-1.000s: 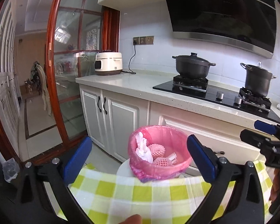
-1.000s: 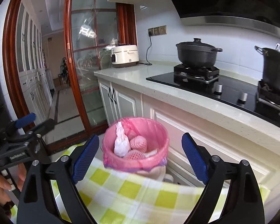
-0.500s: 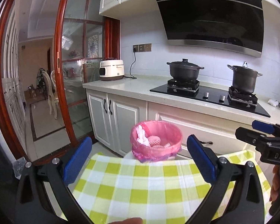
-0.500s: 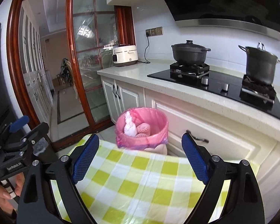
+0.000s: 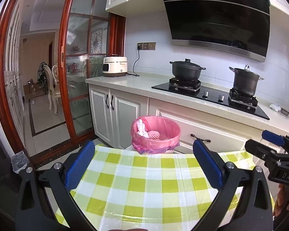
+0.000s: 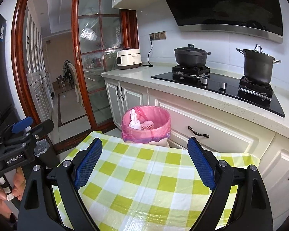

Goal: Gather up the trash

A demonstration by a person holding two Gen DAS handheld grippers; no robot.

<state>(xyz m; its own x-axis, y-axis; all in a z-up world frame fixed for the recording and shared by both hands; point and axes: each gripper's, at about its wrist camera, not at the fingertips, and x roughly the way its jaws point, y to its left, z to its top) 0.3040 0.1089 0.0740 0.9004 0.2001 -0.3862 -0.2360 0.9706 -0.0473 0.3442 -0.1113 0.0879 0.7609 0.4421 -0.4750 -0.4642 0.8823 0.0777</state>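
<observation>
Trash bin [image 5: 155,134] beyond tablecloth [image 5: 144,182] edge

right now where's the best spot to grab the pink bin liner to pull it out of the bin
Grip the liner where it folds over the bin's rim, on the near side facing the table. That loose overhang gives the right claw a double layer to pinch. Come from above, over the table edge; both claws are open and empty.

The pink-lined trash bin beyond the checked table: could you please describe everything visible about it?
The round trash bin with a thin pink plastic liner stands upright beyond the far edge of the green-and-white checked tablecloth, before the white cabinet drawers. The liner folds over the rim. Inside lie crumpled white tissue and pink foam netting.
</observation>
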